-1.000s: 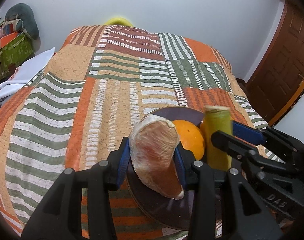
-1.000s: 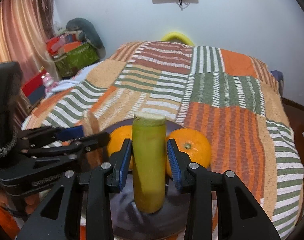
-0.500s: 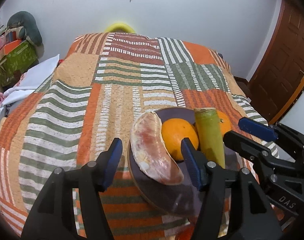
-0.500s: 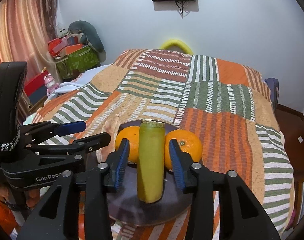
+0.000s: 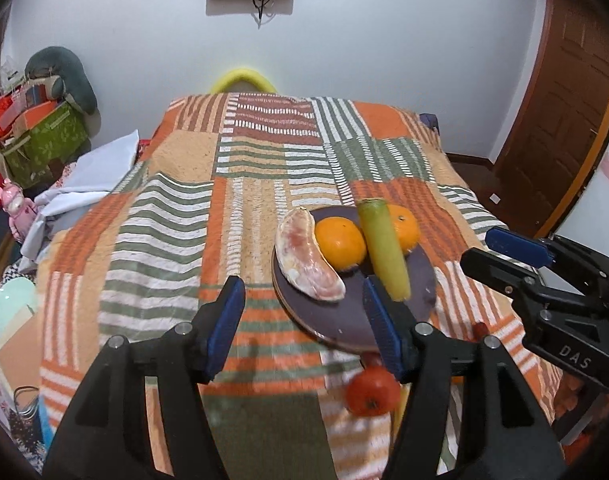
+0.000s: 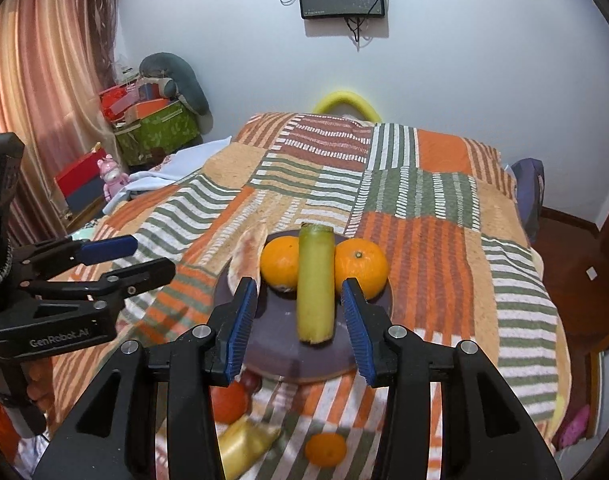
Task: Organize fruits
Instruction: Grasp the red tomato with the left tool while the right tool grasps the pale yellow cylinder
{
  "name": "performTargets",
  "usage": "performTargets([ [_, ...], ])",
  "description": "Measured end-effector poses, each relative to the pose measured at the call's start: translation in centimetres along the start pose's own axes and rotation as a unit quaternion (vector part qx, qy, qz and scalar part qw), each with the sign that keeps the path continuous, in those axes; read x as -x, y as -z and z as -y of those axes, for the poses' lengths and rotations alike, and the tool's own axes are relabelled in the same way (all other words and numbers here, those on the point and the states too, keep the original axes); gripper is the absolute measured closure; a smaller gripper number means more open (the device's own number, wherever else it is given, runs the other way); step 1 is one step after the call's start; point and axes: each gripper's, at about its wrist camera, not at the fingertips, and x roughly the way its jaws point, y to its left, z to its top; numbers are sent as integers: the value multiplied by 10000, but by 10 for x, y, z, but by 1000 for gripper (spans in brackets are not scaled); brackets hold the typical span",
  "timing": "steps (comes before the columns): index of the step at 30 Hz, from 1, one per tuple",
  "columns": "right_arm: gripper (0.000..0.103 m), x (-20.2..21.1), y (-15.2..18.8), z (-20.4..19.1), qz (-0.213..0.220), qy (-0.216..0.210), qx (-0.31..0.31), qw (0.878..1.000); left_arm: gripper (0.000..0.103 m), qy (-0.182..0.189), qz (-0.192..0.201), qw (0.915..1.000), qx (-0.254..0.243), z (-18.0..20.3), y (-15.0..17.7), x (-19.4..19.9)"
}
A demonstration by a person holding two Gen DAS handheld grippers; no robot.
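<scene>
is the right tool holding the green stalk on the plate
No, the right tool is open, and the green stalk lies free on the plate between two oranges.

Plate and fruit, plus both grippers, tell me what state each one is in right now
Plate: on the bedspread, holding four pieces.
Pomelo segment: peeled, lying at the plate's left edge.
Green stalk: lying between two oranges.
Red fruit: off the plate, on the bedspread.
Left gripper: open, empty.
Right gripper: open, empty.
</scene>
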Motion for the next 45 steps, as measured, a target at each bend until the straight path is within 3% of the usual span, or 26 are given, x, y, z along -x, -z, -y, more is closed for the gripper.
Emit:
performTargets([
  [10, 58, 32, 30, -15, -139, 53, -8, 9999, 34, -12, 153, 9998, -100, 8, 25, 65],
  [15, 58, 30, 49, -25, -357, 12, -10, 9994, 32, -82, 102, 9997, -212, 10, 45, 76],
  [29, 56, -29, 102, -44, -1330, -180, -146, 9908, 32, -3, -469, 9989, 44, -2, 104, 42],
  [38, 49, -38, 111, -33, -1470, -613, -471, 9861, 32, 96, -706, 9974, 92, 5, 107, 14],
  [45, 46, -43, 109, -39, -1531, -576, -260, 9862, 32, 132, -793, 9967, 117, 12, 107, 2],
])
